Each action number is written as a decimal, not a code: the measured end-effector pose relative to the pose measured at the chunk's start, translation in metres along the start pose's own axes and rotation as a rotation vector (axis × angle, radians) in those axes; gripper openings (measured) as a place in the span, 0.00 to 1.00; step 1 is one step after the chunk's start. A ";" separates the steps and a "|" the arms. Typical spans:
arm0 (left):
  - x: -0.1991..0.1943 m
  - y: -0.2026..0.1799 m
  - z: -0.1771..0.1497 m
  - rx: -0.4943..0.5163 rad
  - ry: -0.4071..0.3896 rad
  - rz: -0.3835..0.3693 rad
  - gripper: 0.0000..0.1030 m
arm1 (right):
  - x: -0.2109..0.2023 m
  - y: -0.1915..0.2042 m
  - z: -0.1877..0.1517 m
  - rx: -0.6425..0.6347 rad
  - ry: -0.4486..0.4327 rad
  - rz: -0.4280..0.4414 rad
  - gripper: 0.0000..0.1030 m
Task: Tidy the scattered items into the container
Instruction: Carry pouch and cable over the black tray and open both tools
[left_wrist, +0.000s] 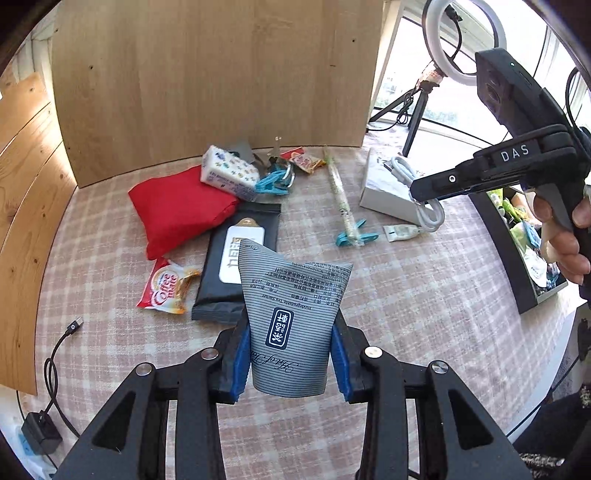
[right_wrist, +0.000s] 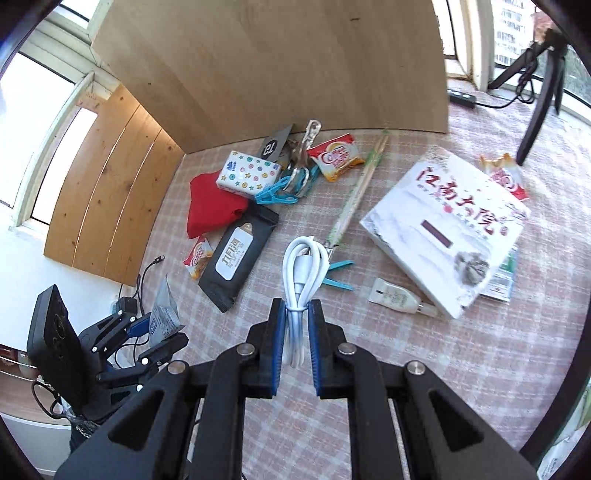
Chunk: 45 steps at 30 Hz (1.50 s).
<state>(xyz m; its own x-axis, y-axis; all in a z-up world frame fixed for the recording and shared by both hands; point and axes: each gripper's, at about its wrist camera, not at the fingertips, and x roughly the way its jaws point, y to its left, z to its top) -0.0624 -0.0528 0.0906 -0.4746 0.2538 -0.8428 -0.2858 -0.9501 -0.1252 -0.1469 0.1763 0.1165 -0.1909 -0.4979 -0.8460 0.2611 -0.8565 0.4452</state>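
Both hands are mid-carry. The left gripper (left_wrist: 291, 354) has its fingers pinched on a grey striped tea sachet (left_wrist: 293, 314), lifted clear of the checked bench (left_wrist: 424, 314). The right gripper (right_wrist: 297, 343) has its fingers narrowed on a coiled white cable (right_wrist: 303, 266), also off the cloth. The black container (left_wrist: 517, 269) sits at the bench's right edge, already holding packets. I judge the next move is swinging each load over that tray and letting go. The red pouch (left_wrist: 177, 210), black wipes pack (left_wrist: 236, 266) and creamer sachets remain scattered.
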 end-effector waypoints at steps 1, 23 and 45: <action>0.001 -0.013 0.006 0.014 -0.004 -0.012 0.34 | -0.014 -0.012 -0.006 0.010 -0.021 -0.020 0.12; 0.037 -0.401 0.094 0.468 -0.016 -0.462 0.35 | -0.260 -0.302 -0.185 0.515 -0.345 -0.420 0.12; 0.031 -0.317 0.083 0.330 -0.081 -0.245 0.86 | -0.224 -0.247 -0.145 0.343 -0.339 -0.399 0.56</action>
<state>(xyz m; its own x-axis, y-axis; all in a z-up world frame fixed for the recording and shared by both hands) -0.0551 0.2716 0.1477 -0.4197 0.4913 -0.7632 -0.6438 -0.7538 -0.1312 -0.0316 0.5192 0.1540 -0.5154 -0.0982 -0.8513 -0.2000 -0.9522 0.2309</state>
